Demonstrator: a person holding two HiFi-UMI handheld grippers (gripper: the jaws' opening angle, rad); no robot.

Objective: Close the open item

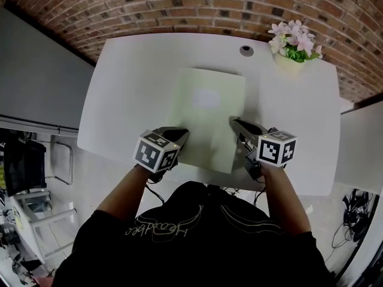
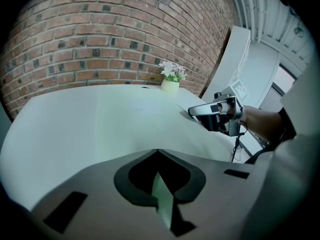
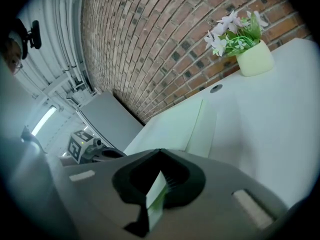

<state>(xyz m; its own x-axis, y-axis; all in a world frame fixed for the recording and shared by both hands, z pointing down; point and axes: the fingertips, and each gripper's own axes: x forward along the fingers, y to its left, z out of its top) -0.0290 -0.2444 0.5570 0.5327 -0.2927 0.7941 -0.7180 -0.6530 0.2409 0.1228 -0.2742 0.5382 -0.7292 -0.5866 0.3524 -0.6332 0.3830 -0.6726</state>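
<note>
A pale green folder (image 1: 208,115) with a white label lies on the white table (image 1: 131,88), its cover facing up. My left gripper (image 1: 179,137) is shut on its near left edge; in the left gripper view a thin green sheet (image 2: 162,199) sits pinched between the jaws. My right gripper (image 1: 239,126) is shut on the near right edge, and in the right gripper view a thicker green edge (image 3: 156,196) is clamped in the jaws. The folder's cover (image 3: 175,129) stretches away towards the brick wall. Each gripper shows in the other's view: the right gripper (image 2: 200,112) and the left gripper (image 3: 80,145).
A pale pot of pink and white flowers (image 1: 291,46) stands at the table's far right corner, with a round cable grommet (image 1: 246,50) beside it. A brick wall (image 1: 197,5) runs behind the table. A second white surface (image 1: 362,148) adjoins on the right.
</note>
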